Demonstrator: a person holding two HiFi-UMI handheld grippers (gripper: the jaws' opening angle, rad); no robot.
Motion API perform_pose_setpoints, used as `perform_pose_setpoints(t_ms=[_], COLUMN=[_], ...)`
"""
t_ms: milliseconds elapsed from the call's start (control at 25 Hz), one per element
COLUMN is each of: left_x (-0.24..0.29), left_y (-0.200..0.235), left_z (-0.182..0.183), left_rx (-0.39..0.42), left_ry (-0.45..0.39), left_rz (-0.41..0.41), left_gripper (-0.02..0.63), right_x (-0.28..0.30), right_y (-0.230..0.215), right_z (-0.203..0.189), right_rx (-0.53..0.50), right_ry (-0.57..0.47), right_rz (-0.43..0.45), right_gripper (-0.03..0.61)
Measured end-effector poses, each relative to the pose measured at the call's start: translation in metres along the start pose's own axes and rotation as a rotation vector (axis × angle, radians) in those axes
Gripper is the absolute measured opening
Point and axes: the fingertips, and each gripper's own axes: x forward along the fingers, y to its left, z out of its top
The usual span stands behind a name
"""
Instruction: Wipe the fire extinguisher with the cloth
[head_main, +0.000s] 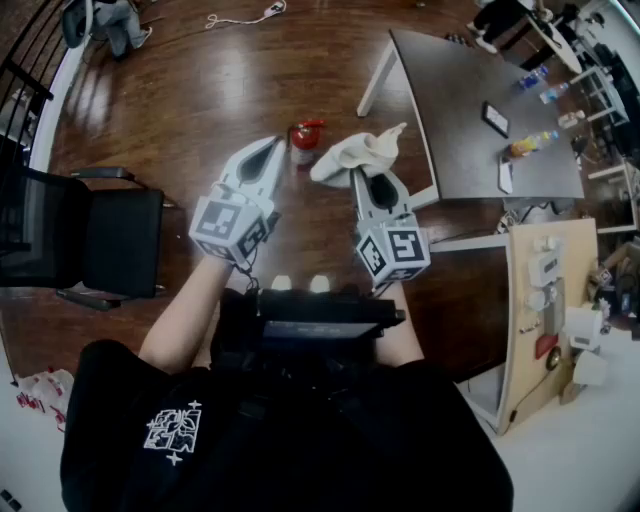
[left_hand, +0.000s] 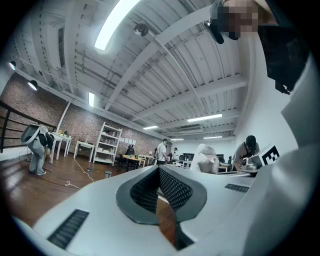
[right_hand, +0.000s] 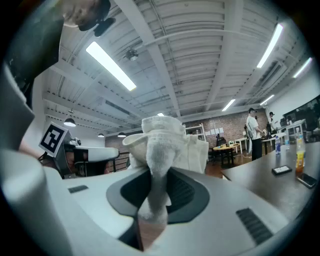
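Note:
A small red fire extinguisher stands on the wood floor ahead of me. My right gripper is shut on a white cloth, which bunches up past its tips just right of the extinguisher; in the right gripper view the cloth rises from between the pads. My left gripper is shut with nothing in it, its tips just left of the extinguisher. Both grippers point up and level across the room in their own views, so the extinguisher is hidden there. The cloth shows to the right in the left gripper view.
A dark grey table with bottles and a phone stands at the right. A black chair is at the left. A pale wooden panel leans at the lower right. People stand far off across the room.

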Motion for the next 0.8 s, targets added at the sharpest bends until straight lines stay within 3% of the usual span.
perform_pose_setpoints(t_ms=[520,800], left_x=[-0.011,0.008], left_y=[0.019,0.029], left_z=[-0.007,-0.013], left_rx=[-0.011,-0.011], left_ry=[0.028,0.024], left_rz=[0.004,0.007], left_gripper=[0.003,0.003], right_x=[0.013,0.031], right_y=[0.007,-0.014], right_z=[-0.011,-0.015], right_rx=[0.011,0.026], right_ry=[-0.002,-0.003], right_rz=[-0.019,-0.015], right_gripper=[0.098,0.098])
